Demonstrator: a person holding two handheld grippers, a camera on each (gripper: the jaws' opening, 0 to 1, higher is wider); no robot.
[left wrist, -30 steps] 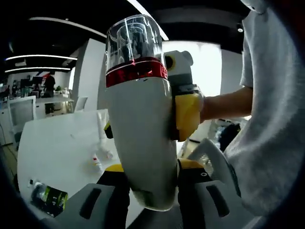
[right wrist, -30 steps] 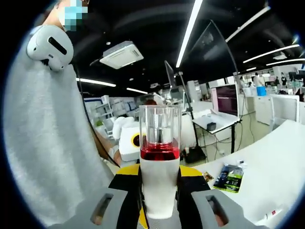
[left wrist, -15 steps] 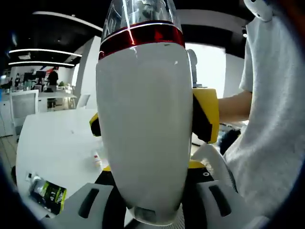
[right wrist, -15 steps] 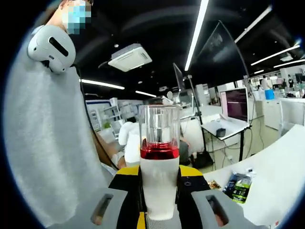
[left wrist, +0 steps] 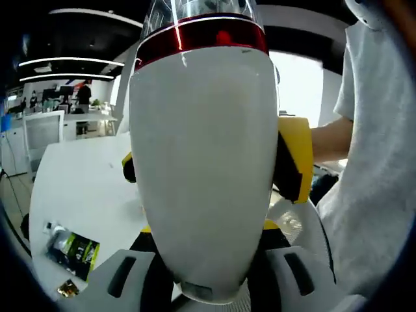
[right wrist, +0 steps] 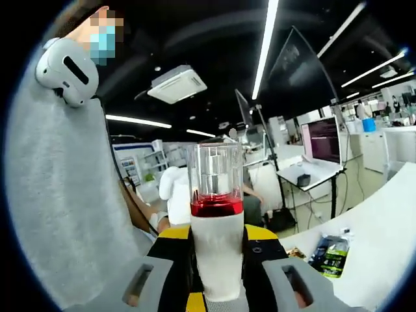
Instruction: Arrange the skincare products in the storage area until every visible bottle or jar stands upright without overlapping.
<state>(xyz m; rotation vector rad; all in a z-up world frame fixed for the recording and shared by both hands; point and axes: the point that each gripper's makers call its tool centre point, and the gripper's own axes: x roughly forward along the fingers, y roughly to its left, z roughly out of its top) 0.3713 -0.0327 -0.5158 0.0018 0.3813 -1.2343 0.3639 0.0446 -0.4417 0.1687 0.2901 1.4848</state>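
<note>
A white bottle (left wrist: 201,175) with a red band and clear cap is held up in the air, well above the counter (left wrist: 84,195), so the step in hand looks like carrying it toward the storage area. The left gripper (left wrist: 205,286) has its jaws closed on the bottle's base; the right gripper (right wrist: 218,279) clamps the same bottle (right wrist: 217,250), cap pointing away. Next, one gripper probably must let go, then the bottle goes down upright. A green packet (left wrist: 73,247) lies near left on the white counter; far off, an office with strip lights.
</note>
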